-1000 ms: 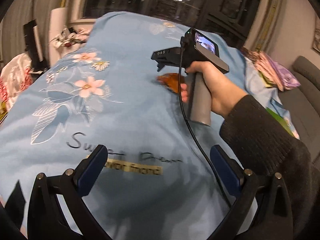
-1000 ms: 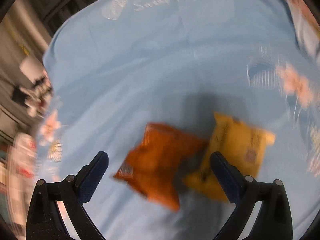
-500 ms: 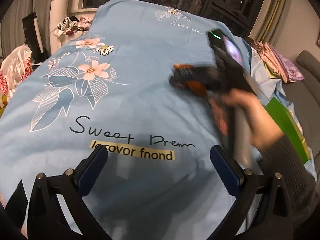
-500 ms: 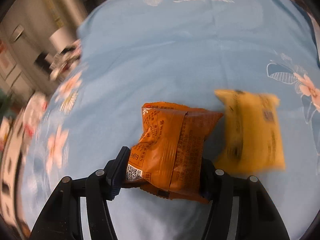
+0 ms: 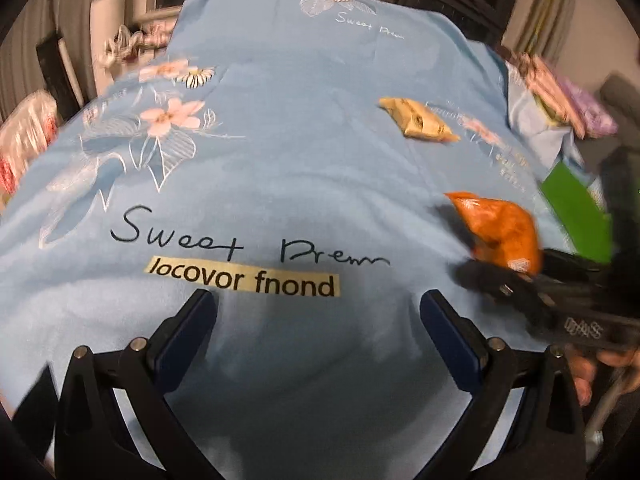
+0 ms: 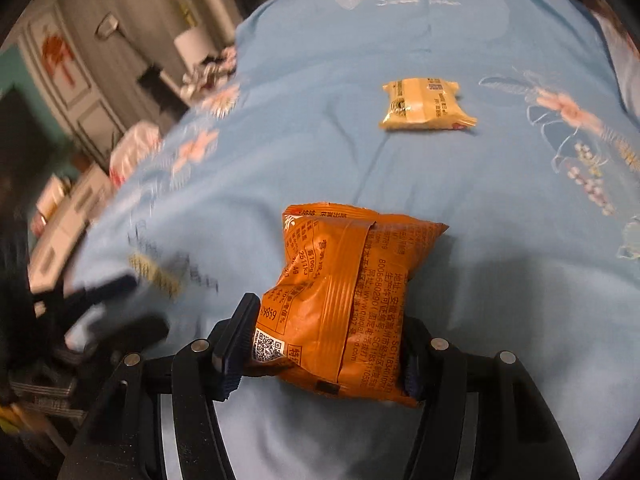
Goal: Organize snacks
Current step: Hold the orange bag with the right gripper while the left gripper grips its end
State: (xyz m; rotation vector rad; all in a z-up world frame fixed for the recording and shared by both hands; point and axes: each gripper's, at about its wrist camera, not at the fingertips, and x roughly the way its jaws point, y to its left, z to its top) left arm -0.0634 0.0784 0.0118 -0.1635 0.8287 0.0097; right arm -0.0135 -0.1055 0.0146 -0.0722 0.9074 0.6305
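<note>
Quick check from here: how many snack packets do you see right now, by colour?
Orange packet: 1, clamped in the right gripper
Yellow packet: 1, lying on the blue bedsheet
Total: 2

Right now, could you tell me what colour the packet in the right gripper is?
Orange packet with dark print, clearest in the right wrist view.
</note>
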